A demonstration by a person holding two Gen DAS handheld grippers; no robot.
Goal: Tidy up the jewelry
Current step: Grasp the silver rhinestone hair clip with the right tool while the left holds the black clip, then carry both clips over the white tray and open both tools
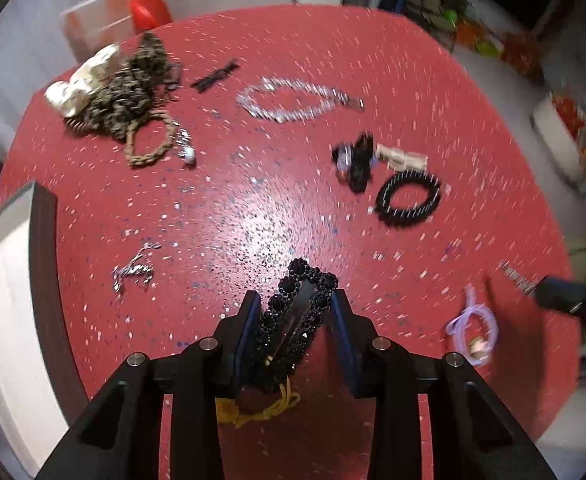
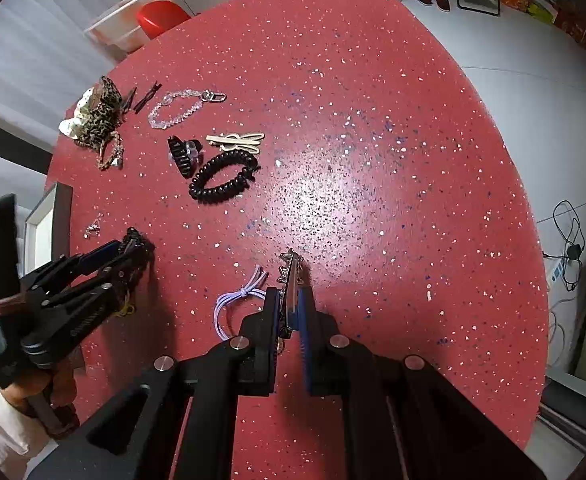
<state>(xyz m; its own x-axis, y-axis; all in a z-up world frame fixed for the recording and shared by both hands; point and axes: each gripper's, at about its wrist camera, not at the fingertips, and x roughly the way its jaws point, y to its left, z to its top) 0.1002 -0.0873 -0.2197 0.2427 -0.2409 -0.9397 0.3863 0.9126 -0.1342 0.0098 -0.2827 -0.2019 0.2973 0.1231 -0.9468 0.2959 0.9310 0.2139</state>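
box [image 1: 9, 280]: white-lined, dark-rimmed, at the tabletop's [image 1: 293, 60] nine o'clock edge; likely where the pieces go.
pile [image 1: 109, 92]: scrunchie, chain and pale clip tangled at ten o'clock; soft and snaggy, best lifted one piece at a time.
charm [image 1: 133, 272]: small silvery bit near the box; light, fiddly, needs a fingertip pinch.
left gripper [image 1: 296, 312]: fingers [image 1: 253, 320] part-way apart with the black clip [image 1: 301, 312] between them; the left pad touches it, the right one looks clear, so I would not call it gripped.
black clip: beaded, stiff, light; the beads look knobbly, so across its narrow width is the place to take it. A yellow thread [image 1: 261, 408] hangs under it.
bracelet [image 1: 293, 98]: clear beads at twelve o'clock, limp; take it by the clasp.
coil tie [image 1: 409, 200]: black, springy, at two o'clock, by a claw clip [image 1: 357, 160].
elastic [image 2: 237, 300]: lilac loop, floppy, just left of the right gripper.
right gripper [image 2: 291, 300]: fingers narrow, clamped on a metal clip [image 2: 291, 276]; thin, hard, slick, held by its long sides.
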